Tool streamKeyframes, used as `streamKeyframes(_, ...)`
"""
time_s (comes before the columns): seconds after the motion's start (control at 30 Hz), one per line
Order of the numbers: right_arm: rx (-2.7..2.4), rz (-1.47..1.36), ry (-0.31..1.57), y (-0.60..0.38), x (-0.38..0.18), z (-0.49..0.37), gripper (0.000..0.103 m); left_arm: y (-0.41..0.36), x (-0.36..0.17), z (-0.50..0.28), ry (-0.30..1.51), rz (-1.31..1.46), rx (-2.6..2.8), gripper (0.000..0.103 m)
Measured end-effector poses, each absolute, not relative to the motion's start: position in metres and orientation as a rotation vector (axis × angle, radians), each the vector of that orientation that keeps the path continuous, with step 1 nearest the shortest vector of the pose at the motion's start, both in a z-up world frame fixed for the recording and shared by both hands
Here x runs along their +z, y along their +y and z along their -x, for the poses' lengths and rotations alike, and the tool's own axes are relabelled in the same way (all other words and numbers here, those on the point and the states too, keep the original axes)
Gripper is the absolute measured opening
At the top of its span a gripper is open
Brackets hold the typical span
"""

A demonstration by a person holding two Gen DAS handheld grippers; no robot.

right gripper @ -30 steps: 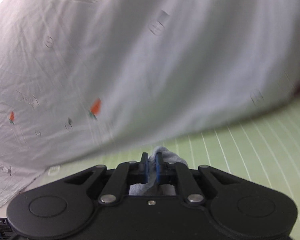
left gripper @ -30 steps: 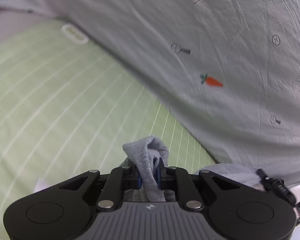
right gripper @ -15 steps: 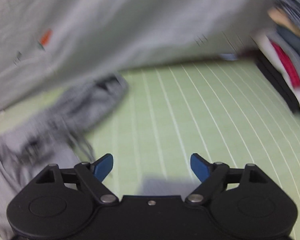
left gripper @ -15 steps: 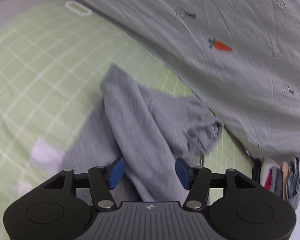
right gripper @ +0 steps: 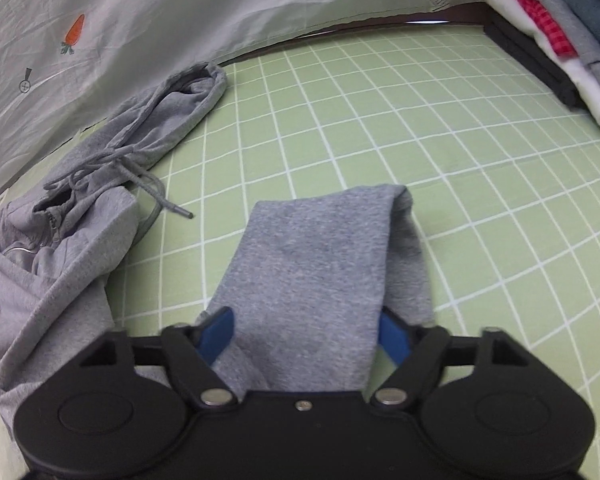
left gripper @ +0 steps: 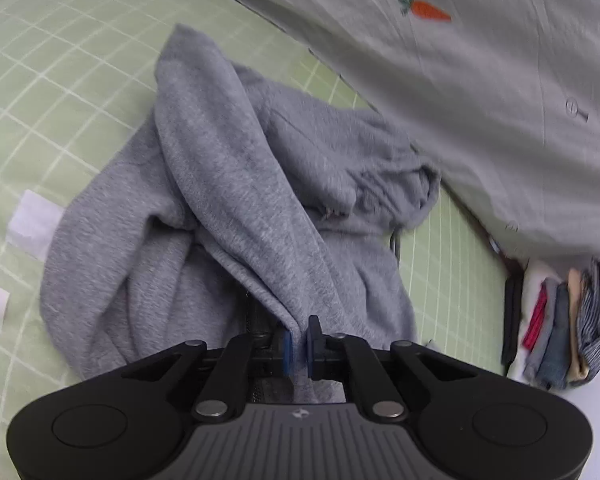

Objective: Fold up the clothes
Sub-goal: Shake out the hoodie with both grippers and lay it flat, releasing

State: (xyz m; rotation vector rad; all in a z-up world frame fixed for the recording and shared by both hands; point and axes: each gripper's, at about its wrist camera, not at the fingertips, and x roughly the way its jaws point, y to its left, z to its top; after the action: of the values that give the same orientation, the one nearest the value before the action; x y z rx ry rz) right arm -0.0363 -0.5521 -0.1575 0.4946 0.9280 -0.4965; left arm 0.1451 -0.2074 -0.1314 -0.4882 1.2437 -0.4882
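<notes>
Between the blue pads of the left tool, pressed nearly together, a ridge of the grey hoodie is pinched, the fabric rising in a long fold from the crumpled heap just ahead. The hoodie lies bunched on the green checked sheet, one sleeve or hood end reaching toward the far left, its gathered opening sagging to the right. Two white patches sit on the sheet at the hoodie's left edge.

In the right wrist view, the right tool stands wide, its blue pads well apart, with a flat grey sleeve lying between them and running forward onto the sheet; whether the pads touch it cannot be told. To the left, the rest of the garment is heaped, showing a zipper and a loose drawcord.

Farther off, a pale grey cloth printed with carrots drapes along the back. At the far right, a stack of folded clothes rests on the sheet.
</notes>
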Motion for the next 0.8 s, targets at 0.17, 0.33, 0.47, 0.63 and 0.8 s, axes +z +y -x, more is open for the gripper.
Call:
streamKeyframes(0.17,-0.550,-0.462,0.865,-0.568,-0.150,0.045,0.004,-0.176,-0.098,-0.152,1.125,0.511,-0.467,0.006)
streamKeyframes(0.33,-0.709,-0.362,0.802,-0.600,-0.136,0.056,0.004,-0.113,-0.063,-0.182,0.983,0.455,-0.287,0.006)
streamKeyframes(0.47,-0.888,-0.270,0.742,-0.634,-0.120,0.064,0.004,-0.064,-0.036,-0.206,0.873,0.413,-0.146,0.006)
streamKeyframes(0.63,-0.994,-0.286,0.694,-0.665,-0.101,0.078,0.007,-0.050,-0.055,-0.208,0.898,0.440,-0.021,0.019)
streamKeyframes(0.8,-0.913,-0.319,0.746,-0.634,-0.113,0.071,0.063,-0.094,-0.083,-0.167,1.003,0.405,-0.052,0.054)
